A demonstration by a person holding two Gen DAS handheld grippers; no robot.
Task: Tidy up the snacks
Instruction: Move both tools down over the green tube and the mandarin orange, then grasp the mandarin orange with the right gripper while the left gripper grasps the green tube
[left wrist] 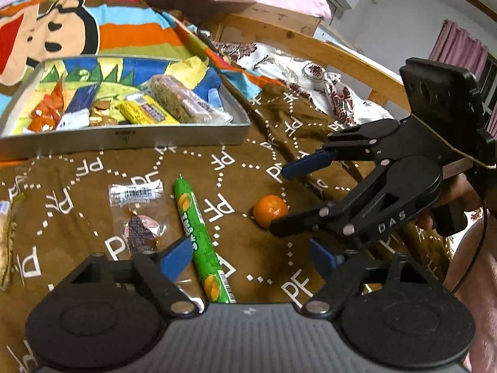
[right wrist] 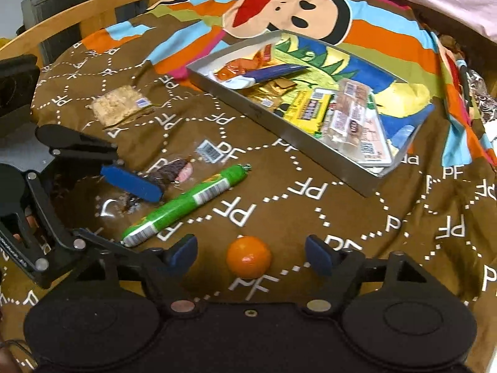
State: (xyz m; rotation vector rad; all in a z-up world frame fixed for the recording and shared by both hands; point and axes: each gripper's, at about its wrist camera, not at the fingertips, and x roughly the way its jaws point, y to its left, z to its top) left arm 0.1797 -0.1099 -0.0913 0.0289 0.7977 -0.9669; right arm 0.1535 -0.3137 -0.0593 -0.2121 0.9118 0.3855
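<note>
Left claw (left wrist: 250, 256) released, straddling green foil-wrapped snack stick (left wrist: 198, 242). Right claw (right wrist: 251, 253) released around small round orange mandarin (right wrist: 248, 257); both items lie on brown printed bedspread (right wrist: 310, 217).

"PF" across the brown blanket (left wrist: 198, 168); "DAS" on the right gripper (left wrist: 281, 200).

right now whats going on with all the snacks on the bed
A person holds a gripper in each hand over a brown blanket, sorting snacks into a metal tray that already holds several packets. The right gripper is open around an orange, pads not touching it. The left gripper is open over a green tube snack. A clear-wrapped snack and a cracker pack lie loose.
</note>
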